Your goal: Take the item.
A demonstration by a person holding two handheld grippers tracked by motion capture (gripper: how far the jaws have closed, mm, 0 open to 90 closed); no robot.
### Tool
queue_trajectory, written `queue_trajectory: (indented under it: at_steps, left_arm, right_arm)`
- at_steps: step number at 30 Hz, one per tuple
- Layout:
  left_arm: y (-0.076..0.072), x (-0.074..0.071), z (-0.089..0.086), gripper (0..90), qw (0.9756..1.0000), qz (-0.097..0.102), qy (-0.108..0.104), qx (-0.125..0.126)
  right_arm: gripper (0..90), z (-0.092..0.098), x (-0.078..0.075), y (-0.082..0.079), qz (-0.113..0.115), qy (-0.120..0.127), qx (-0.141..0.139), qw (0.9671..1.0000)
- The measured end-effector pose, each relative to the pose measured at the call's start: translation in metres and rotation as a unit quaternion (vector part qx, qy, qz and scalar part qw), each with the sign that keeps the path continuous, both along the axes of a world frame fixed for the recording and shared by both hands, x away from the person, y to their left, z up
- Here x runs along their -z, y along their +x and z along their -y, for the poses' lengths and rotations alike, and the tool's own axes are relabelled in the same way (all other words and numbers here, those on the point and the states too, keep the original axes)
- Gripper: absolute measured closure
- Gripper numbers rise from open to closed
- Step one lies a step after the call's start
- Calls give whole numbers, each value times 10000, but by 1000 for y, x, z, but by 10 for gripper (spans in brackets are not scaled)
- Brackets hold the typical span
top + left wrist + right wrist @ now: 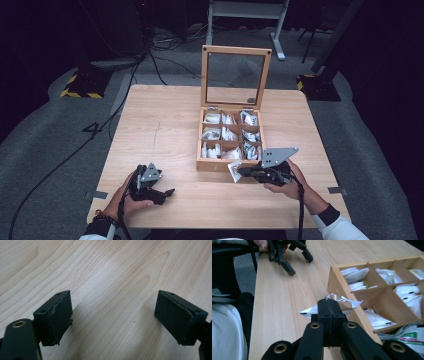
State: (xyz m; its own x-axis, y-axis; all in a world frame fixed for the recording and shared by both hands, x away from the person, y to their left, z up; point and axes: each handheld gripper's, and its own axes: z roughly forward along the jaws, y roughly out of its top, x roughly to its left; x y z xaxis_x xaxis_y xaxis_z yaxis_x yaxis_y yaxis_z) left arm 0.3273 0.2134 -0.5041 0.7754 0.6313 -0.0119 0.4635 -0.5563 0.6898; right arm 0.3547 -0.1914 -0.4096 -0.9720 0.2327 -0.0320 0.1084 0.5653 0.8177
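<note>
Wooden, one nine-compartment box (220, 164) of white sachets sits centre frame with its glass lid up. Two grippers: the right gripper (329, 305) is clamped on one white paper sachet (310, 311) at the box's lower edge; the left gripper (113, 315), lower left, gapes wide over bare tabletop.

The table (165, 130) is pale wood with fine, wavy grain. The box (215, 164) is warmer honey-toned wood, and its packets (227, 134) are white with black and green print. Both the left gripper (167, 192) and right gripper (241, 171) are black; the latter's sachet (233, 171) is white. At the table's 10 o'clock, a base (80, 86) shows yellow-black stripes.
</note>
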Motion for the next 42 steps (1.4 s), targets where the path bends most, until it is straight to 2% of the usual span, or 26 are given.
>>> queue_trajectory:
  at_steps: [9, 17, 31, 33, 40, 42]
  left_arm:
    - [0, 0, 0, 153, 10000, 1, 1, -1]
    - [0, 0, 0, 153, 10000, 2, 3, -1]
    - [0, 0, 0, 154, 10000, 7, 9, -7]
    - [0, 0, 0, 153, 10000, 12, 10, -10]
    - [-1, 0, 0, 154, 10000, 9, 2, -31]
    - [-1, 0, 0, 154, 10000, 8, 1, -34]
  right_arm:
    - [900, -11, 29, 0, -259, -162, -204, 9993]
    - [900, -23, 52, -1, -361, -444, -316, 9979]
    - [893, -27, 69, -4, -524, -614, -457, 9957]
    - [883, -27, 71, -3, -590, -622, -427, 9954]
    - [850, -25, 75, -2, -591, -770, -455, 9942]
    - [808, -24, 76, -1, -634, -807, -435, 9938]
